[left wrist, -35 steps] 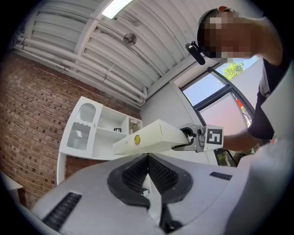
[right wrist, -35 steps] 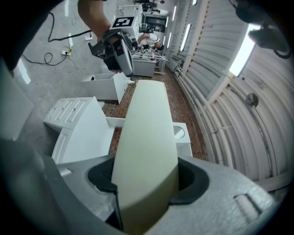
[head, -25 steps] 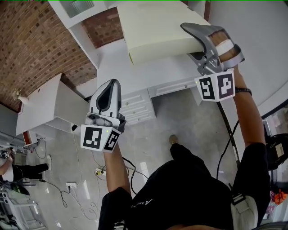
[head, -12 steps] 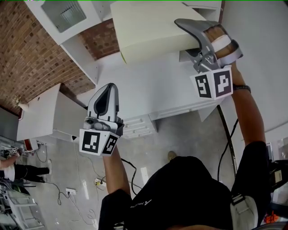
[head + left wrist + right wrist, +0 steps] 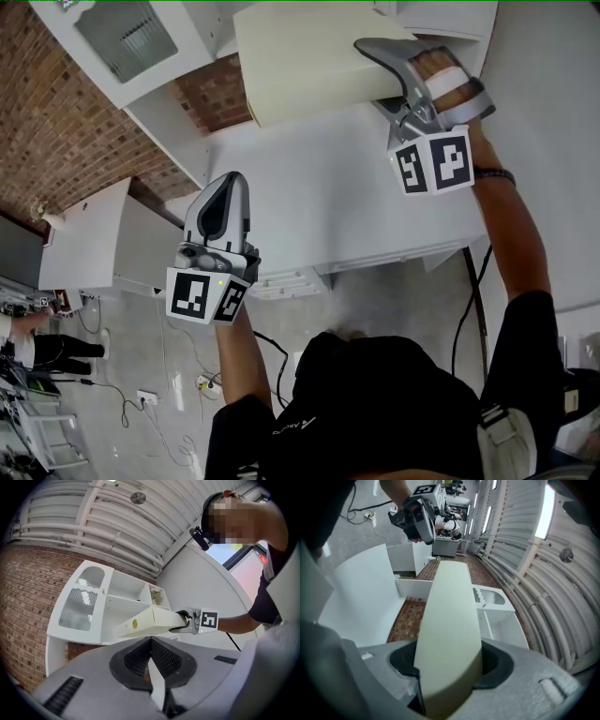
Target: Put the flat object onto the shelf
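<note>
Flat box (image 5: 309, 56), cream-coloured and rectangular, is clamped by one end in the right gripper (image 5: 375, 66) and held aloft above the white desk top (image 5: 319, 187); the right gripper view shows the box (image 5: 450, 620) filling the gap between the two jaws, with both dark pads pressed against its broad faces, so the right gripper (image 5: 450, 667) is gripping the box with its jaws standing wide; the box extends away from the jaws toward the white shelf unit (image 5: 501, 620); in the left gripper view the box (image 5: 150, 620) lies tilted in front of the lower open compartments of the shelf unit (image 5: 122, 597), just beside its frosted door (image 5: 84, 597); whether the far end touches a shelf board cannot be determined; a round yellow sticker (image 5: 135, 624) is visible on the narrow edge of the box; the right gripper (image 5: 187, 620) shows at the near end of the box in that view; the left gripper (image 5: 230, 183) is raised beside the desk, well apart from the box, lower and to the left in the head view; its jaws (image 5: 151, 658) are pressed together with nothing between them; a brick wall (image 5: 66, 122) stands behind the shelf unit (image 5: 122, 37); white drawers (image 5: 281, 281) sit below the desk top.
</note>
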A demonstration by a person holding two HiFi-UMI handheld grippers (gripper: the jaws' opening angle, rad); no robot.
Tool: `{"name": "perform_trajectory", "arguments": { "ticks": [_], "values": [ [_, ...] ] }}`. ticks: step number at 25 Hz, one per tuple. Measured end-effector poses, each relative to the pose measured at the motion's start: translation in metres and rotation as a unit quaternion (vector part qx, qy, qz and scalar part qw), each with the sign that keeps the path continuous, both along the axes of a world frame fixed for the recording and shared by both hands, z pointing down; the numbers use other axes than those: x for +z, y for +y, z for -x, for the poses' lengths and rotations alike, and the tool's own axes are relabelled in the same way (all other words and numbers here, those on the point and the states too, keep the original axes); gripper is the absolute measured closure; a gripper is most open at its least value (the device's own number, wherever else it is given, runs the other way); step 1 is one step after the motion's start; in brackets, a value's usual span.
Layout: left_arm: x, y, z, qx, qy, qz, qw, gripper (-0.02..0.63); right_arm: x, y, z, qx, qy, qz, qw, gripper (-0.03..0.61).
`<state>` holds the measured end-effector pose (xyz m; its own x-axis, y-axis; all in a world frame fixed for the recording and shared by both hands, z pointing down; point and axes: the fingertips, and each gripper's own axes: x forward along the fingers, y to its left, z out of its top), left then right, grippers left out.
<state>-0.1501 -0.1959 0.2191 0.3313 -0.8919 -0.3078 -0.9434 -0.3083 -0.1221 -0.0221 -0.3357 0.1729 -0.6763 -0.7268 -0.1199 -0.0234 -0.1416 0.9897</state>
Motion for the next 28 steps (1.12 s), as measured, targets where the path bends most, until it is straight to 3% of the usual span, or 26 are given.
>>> {"name": "perform_trajectory", "arguments": {
  "ticks": [14,22,28],
  "values": [
    [-0.001,-0.103,0.07,0.038,-0.007,-0.007,0.9992,0.615,0.008,-0.106,0.072,0.033,0.006,0.018,0.999,0.308],
    [-0.001,-0.143,0.095,0.074,-0.014,-0.005,0.9971,0.615,0.01,-0.151,0.091,0.065,0.003,0.024,0.998,0.307],
    [0.003,-0.172,0.111,0.076,-0.011,-0.003,0.997,0.615,0.011,-0.19,0.106,0.07,0.005,0.026,0.997,0.302]
  ]
}}
